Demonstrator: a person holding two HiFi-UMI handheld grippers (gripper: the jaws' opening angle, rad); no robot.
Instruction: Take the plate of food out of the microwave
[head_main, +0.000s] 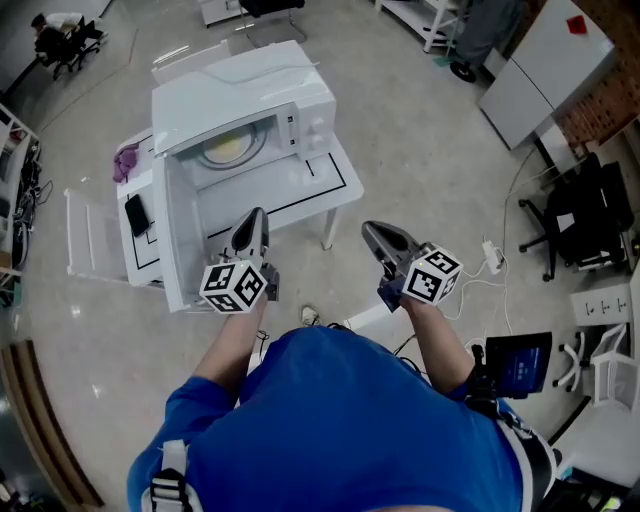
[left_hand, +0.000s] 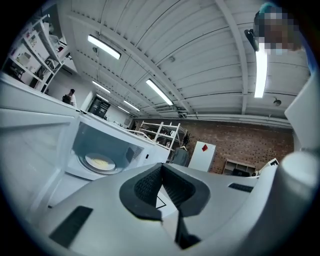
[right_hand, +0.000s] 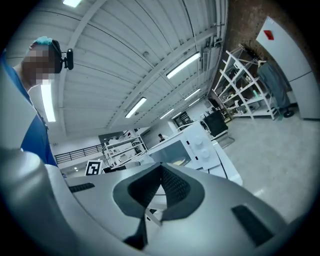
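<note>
A white microwave (head_main: 250, 105) stands on a white table (head_main: 325, 185) with its door (head_main: 178, 240) swung open to the left. Inside, a plate of yellow food (head_main: 228, 148) rests on the turntable. My left gripper (head_main: 252, 228) hovers above the table's near edge in front of the open cavity, jaws shut and empty. My right gripper (head_main: 378, 240) hangs off the table's right corner, over the floor, also shut and empty. The left gripper view has the plate (left_hand: 100, 161) inside the microwave (left_hand: 107, 145), beyond the left gripper (left_hand: 161, 169). The right gripper view shows the microwave (right_hand: 192, 145) beyond the right gripper (right_hand: 161, 169).
A black phone (head_main: 136, 214) and a purple cloth (head_main: 125, 160) lie on the table left of the door. A white rack (head_main: 85, 235) stands left of the table. A power strip (head_main: 492, 255) and cables lie on the floor to the right, near office chairs (head_main: 585, 215).
</note>
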